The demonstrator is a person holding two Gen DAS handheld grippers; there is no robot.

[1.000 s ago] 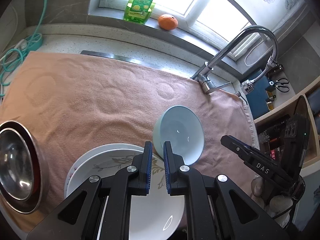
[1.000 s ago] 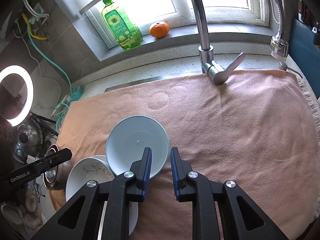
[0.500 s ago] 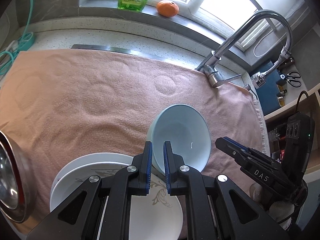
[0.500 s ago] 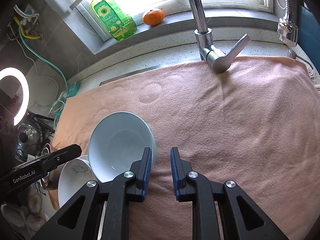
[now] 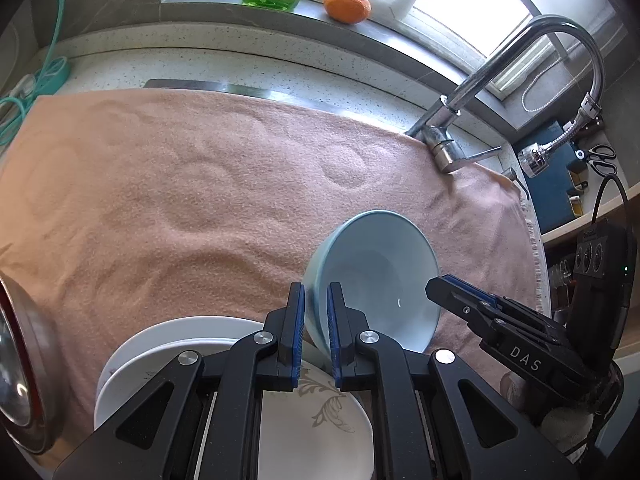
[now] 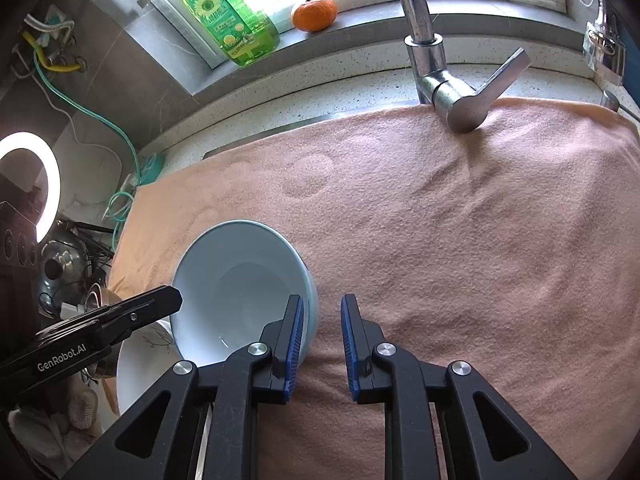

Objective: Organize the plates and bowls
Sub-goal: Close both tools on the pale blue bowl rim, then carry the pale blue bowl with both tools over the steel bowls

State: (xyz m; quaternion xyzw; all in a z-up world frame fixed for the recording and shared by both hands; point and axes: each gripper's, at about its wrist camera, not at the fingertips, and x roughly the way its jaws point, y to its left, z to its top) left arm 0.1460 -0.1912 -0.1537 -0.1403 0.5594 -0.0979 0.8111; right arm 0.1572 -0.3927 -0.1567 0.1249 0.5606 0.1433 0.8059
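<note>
Your left gripper point(image 5: 316, 312) pinches the rim of the blue bowl point(image 5: 376, 276), tipped over the near white plates point(image 5: 168, 344). Your right gripper point(image 6: 322, 332) is let go, just beside the bowl.

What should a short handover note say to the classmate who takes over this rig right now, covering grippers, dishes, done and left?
Left gripper: shut on the rim of the pale blue bowl, which is tilted above the towel.
Right gripper: open, empty, beside the bowl.
Stacked white plates lie on the towel, a steel bowl to their left.
Done: bowl lifted.
Left: set it down, probably with the other dishes.
</note>
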